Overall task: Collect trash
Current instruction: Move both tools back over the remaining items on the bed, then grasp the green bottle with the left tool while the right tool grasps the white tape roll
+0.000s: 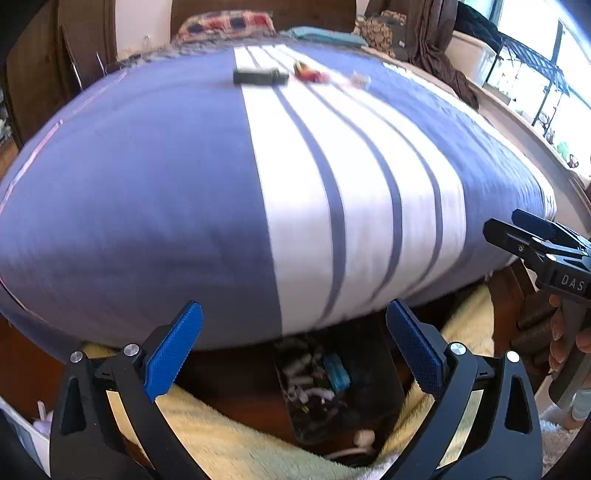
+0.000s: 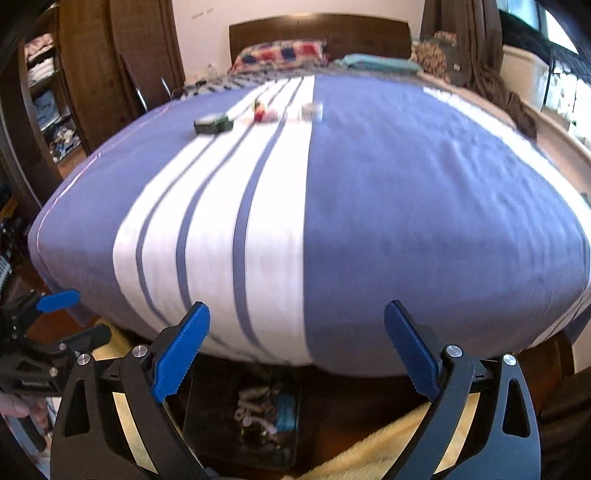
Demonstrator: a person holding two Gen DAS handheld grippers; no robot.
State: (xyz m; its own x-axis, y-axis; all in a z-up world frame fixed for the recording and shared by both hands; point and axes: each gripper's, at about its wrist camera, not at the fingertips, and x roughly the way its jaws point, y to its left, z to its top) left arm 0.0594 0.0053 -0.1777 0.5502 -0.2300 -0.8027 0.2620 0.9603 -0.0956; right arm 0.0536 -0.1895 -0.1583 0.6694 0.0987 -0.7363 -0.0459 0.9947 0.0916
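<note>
Two wrist cameras look across a bed [image 1: 147, 184] covered by a blue spread with a broad white band crossed by thin blue stripes. Both pictures are slightly blurred.

In the left wrist view, the left tongs [image 1: 295, 347] hang at 6 o'clock with their blue pads [image 1: 173, 350] set wide apart, gripping nothing. Far up the bed, toward 12 o'clock, three bits of trash lie in a row on the white band: a dark flat box [image 1: 260, 76], just right of it a red and yellow wrapper [image 1: 308, 72], and further right a small clear crumpled piece [image 1: 360, 78]. They lie near one another; whether they touch cannot be told. Directly below the tongs, on the floor at the foot of the bed, sits a dark bin [image 1: 332, 376] holding pale scraps and something blue. A pale yellow fluffy rug [image 1: 229, 435] lies around it. At 3 o'clock the right tongs [image 1: 517, 225] reach in, held by a hand [image 1: 565, 339].

In the right wrist view, the right tongs [image 2: 297, 347] are also spread wide and empty at 6 o'clock. The trash sits near 11 o'clock, well away from them. The bin [image 2: 240, 417] shows below. A patterned pillow [image 2: 280, 55] rests against the wooden headboard [image 2: 317, 31] at 12 o'clock.
</note>
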